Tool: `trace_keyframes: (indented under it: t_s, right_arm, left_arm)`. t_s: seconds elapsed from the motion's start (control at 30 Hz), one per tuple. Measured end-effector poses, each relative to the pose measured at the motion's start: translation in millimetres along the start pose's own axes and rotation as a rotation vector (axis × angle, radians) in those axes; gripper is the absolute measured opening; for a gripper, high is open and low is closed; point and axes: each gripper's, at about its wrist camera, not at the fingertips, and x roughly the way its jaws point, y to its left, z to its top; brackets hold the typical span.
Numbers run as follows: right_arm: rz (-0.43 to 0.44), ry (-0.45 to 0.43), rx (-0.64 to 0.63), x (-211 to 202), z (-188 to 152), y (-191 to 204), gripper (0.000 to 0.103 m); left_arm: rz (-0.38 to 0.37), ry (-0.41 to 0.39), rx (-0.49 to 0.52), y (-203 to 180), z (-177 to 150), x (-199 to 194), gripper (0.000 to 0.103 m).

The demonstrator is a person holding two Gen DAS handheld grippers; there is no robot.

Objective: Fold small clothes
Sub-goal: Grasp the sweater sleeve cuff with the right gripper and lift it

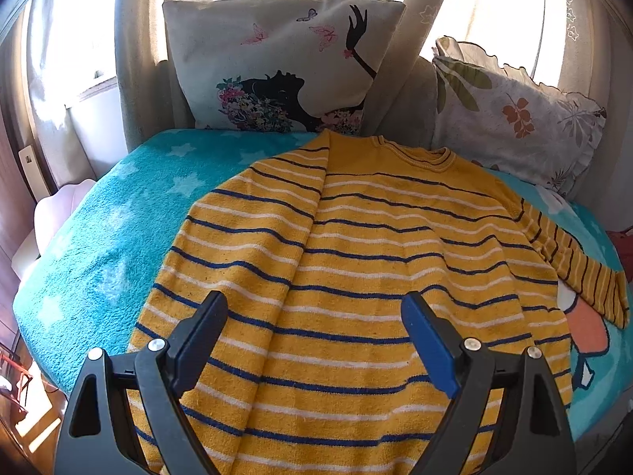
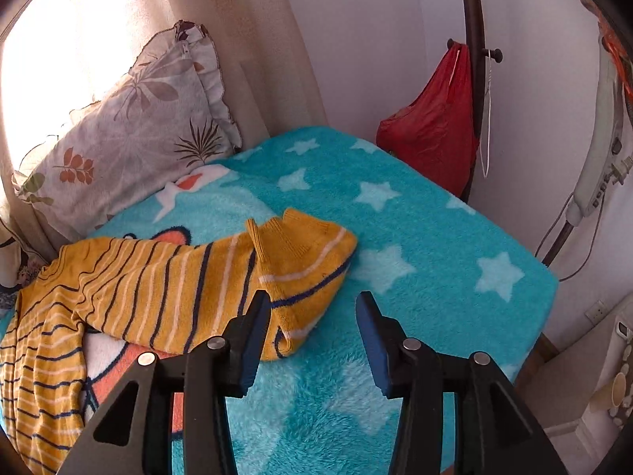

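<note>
1. Both pairs of jaws are standing wide apart with nothing between them: the left gripper [image 1: 314,332] is hovering over the lower body of the yellow knitted sweater with blue and white stripes [image 1: 356,277], and the right gripper [image 2: 312,328] is hanging just beside the sweater's right sleeve cuff [image 2: 304,273], its left finger [image 2: 253,332] overlapping the cuff's edge in the view; whether it is touching the fabric I cannot tell.
2. That sweater is lying spread on the fluffy turquoise blanket with pale stars [image 2: 415,237], neckline toward the pillows, which is giving the person a flat, soft bed to crease it on.
3. Its left side is lying turned in over the chest along a long diagonal edge, so one half of the fold looks done.
4. Its right sleeve is trailing out to the side, cuff doubled over, which is probably why the right gripper is waiting open there: that sleeve seems next to come across.
5. Two cushions, a white one printed with a black silhouette and butterflies [image 1: 277,63] and a frilled leaf-print one [image 1: 514,118], are leaning against the curtains well clear of the work.
6. A red fabric bag [image 2: 431,126] is hanging from a dark stand beyond the bed.
</note>
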Motion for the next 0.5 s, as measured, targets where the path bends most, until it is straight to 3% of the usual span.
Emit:
trace_keyframes:
  t_s: [0.17,0.3,0.33,0.37,0.4,0.5]
  right_arm:
    - [-0.084,-0.019,-0.174,21.2,2.5,28.6,0.06]
    - [-0.155,-0.012,-0.278,46.4,9.2,43.7,0.059]
    - [-0.161,-0.002,-0.29,52.4,10.7,45.0,0.044]
    - [-0.158,0.015,-0.289,57.6,12.3,44.1,0.013]
    - [-0.146,0.039,-0.271,61.4,14.8,41.1,0.006]
    - [-0.131,0.018,-0.161,50.6,25.6,24.9,0.006]
  left_arm:
    - [0.021,0.005,0.028,-7.0,-3.5,3.1,0.089]
    - [0.041,0.008,0.027,-7.1,-3.2,3.4,0.089]
    - [0.047,0.006,0.026,-6.3,-2.9,2.8,0.089]
    - [0.051,0.004,0.025,-5.5,-2.3,2.3,0.089]
    - [0.052,0.002,0.025,-4.3,-1.9,1.4,0.089]
    - [0.047,-0.002,0.017,-0.1,-0.8,0.4,0.089]
